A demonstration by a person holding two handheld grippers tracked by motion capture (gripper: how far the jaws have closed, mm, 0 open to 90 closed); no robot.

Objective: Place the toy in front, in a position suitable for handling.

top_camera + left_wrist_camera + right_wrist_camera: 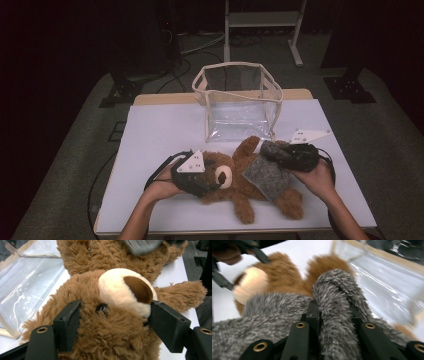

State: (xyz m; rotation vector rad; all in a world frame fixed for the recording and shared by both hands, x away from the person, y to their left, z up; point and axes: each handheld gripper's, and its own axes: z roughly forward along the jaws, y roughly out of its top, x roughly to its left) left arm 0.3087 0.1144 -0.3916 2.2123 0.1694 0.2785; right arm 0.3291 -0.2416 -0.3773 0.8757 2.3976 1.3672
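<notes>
Two bare forearms, no sleeves in sight. Left black hand-held gripper point(202, 182): bulky dark body, topped by a pale grey three-cornered plate with small dark dots, black cable looping behind. Right black hand-held gripper point(280, 150): same grey plate, same trailing cable. Matte black blocky jaws; brass-ringed screw holes along the arms.

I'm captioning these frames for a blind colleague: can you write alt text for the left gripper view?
A brown teddy bear's head sits between the left tool's two black jaws, which press into the fur on either side, its cream muzzle and dark nose facing up. A clear plastic bag lies on the white table at left, and grey fuzzy cloth shows at the top edge.
</notes>
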